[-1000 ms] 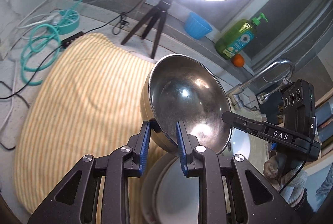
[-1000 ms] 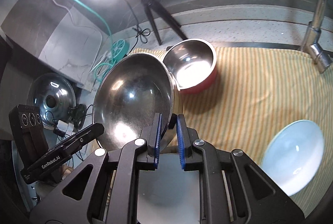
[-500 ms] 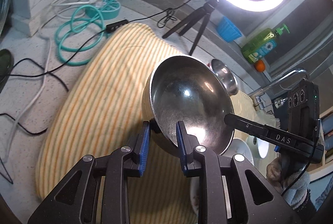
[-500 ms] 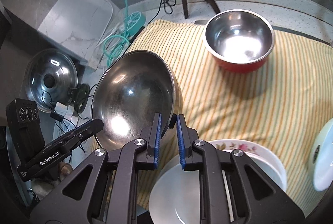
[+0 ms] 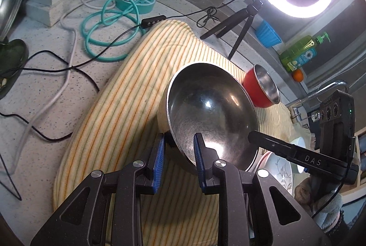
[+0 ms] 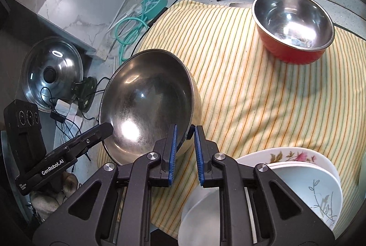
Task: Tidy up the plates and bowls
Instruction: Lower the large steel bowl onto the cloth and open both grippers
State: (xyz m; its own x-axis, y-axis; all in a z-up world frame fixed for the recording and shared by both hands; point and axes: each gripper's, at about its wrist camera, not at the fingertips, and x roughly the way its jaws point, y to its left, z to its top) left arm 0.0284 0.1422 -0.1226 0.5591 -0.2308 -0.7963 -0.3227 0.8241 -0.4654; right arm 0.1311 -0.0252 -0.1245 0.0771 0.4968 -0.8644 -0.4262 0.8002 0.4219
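Steel bowl lowered, red bowl beyond

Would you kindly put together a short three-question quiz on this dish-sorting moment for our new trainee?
1. True or false: both the left gripper and the right gripper are clamped on the rim of the large steel bowl.
2. What does the red bowl stand on? A) bare counter B) the striped cloth C) the stacked plates
3. Fill in: the red bowl is lined with ____ and sits upright and empty.

Key:
1. True; each pair of jaws grips the rim at an opposite side, and the bowl is tilted.
2. B
3. steel
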